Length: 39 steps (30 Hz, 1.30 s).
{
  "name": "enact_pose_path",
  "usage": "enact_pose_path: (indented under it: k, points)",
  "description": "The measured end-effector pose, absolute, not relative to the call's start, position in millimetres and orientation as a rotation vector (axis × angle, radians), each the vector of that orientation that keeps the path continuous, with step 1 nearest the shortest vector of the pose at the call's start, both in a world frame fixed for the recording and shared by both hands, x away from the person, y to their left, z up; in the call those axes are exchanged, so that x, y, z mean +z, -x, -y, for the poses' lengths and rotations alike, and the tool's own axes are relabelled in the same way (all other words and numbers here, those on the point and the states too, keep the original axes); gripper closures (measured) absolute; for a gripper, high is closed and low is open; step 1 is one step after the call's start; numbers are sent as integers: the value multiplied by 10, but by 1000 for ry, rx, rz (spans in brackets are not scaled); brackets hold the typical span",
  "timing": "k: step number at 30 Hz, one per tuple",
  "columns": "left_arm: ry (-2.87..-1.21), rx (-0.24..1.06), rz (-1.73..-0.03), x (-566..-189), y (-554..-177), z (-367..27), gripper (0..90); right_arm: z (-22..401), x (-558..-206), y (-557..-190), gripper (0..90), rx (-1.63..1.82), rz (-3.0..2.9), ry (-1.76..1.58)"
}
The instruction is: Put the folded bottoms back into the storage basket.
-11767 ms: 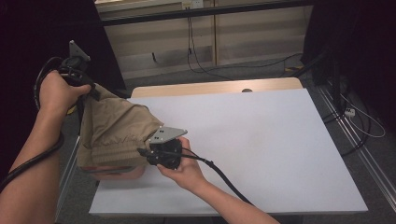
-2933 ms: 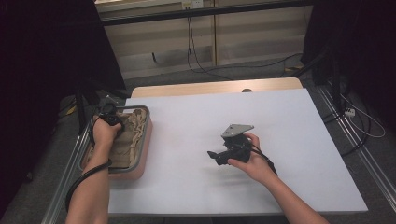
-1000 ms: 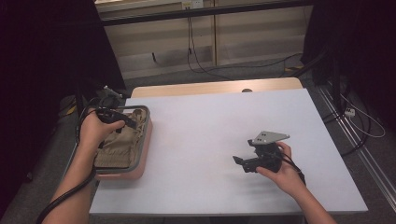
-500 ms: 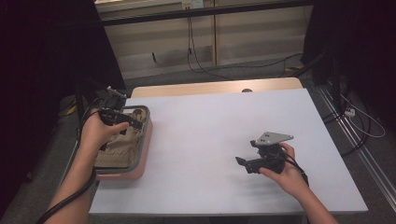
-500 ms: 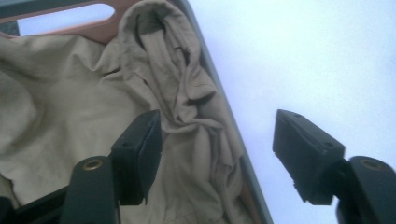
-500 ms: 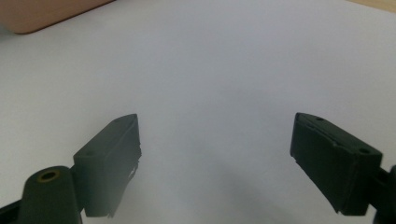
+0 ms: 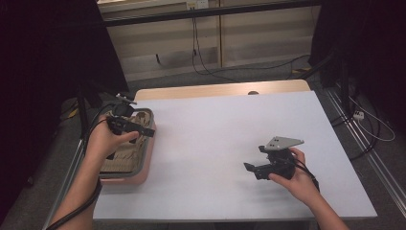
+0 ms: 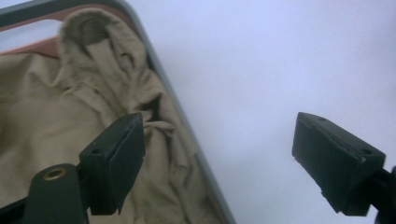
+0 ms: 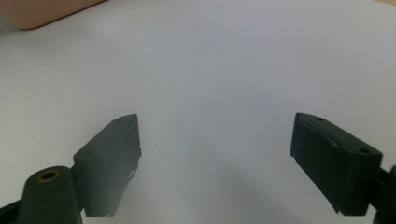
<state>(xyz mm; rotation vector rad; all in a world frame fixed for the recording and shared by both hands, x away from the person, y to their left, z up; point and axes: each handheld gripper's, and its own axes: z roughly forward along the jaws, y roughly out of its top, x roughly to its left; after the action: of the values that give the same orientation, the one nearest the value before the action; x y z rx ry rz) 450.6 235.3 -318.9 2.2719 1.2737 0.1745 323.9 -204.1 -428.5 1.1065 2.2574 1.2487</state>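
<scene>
Cloth, tan and crumpled, lies in the pink basin at the left edge of the white worktop, left of centre in the high view. The left gripper hangs over the basin's near-right rim; its jaws have just been opening and now stand wide with nothing between them. In the left gripper view one jaw sits above the folds of the cloth at lower left and the other above bare worktop at the right, with the grey rim running between. The step in hand looks like letting go and drawing clear.

To do it well, lift the left gripper straight up before moving it sideways, so no jaw catches a fold and drags the cloth over the rim. A bunched corner near the top of the basin rides close to the edge; it may be worth one gentle push inward if it looks likely to spill.

The right gripper, in the lower right part of the high view, is wide and empty, well apart from the basin, and it should stay parked there.
</scene>
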Motion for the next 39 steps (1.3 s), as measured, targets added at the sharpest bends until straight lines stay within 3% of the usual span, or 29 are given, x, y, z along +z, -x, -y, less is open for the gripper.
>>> enact_pose_path:
  k: [39]
  points:
    - [-2273,74,-1013,-3508,-4051,-1822,155,2258,-4378,-3080,154,1229,-2309,-1143]
